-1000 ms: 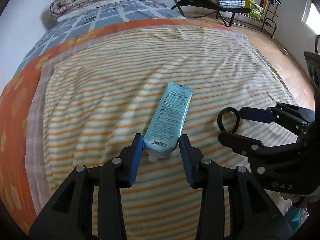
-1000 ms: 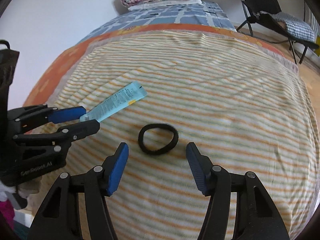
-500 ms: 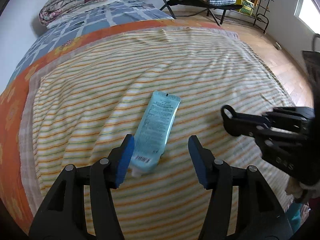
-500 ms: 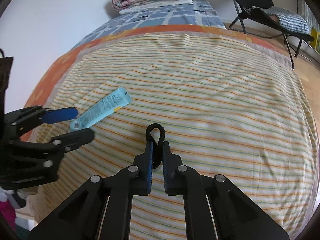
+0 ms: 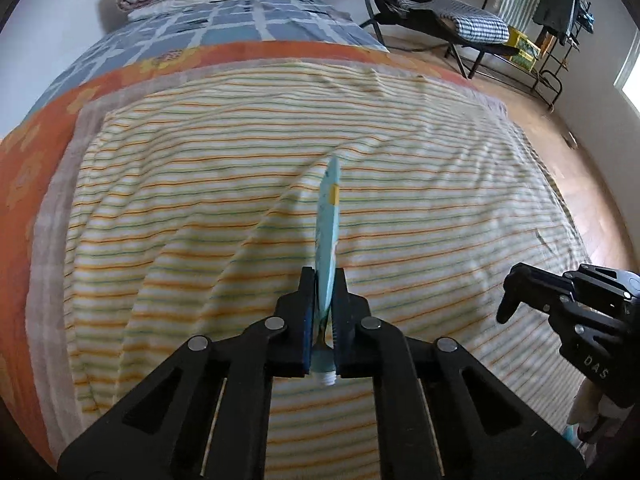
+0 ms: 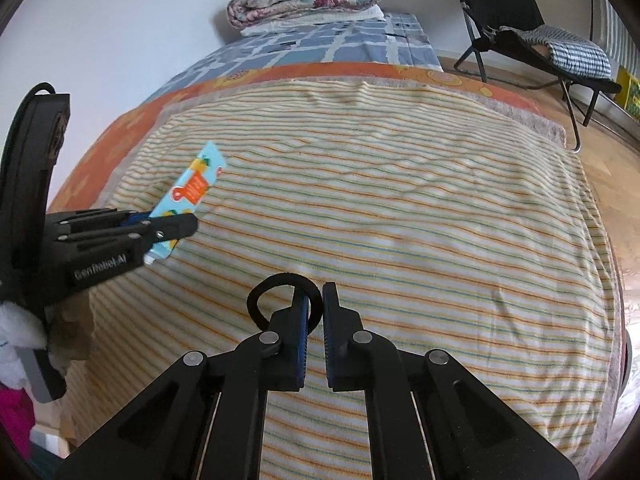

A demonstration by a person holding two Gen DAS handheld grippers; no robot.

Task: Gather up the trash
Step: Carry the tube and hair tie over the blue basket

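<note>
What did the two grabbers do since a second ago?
The left gripper shut on the blue tube and tipped it up on edge. The right gripper shut on the black hair tie, lifting it. The striped blanket stayed put.

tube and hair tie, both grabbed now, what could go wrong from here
1. The left gripper pinches the flat light-blue plastic tube only near its open neck end, so the long body sticks out and could swing or slip.
2. The right gripper holds the black elastic hair tie by one edge; most of the loop hangs outside the jaws and might pull free or snag on the striped blanket.
</note>
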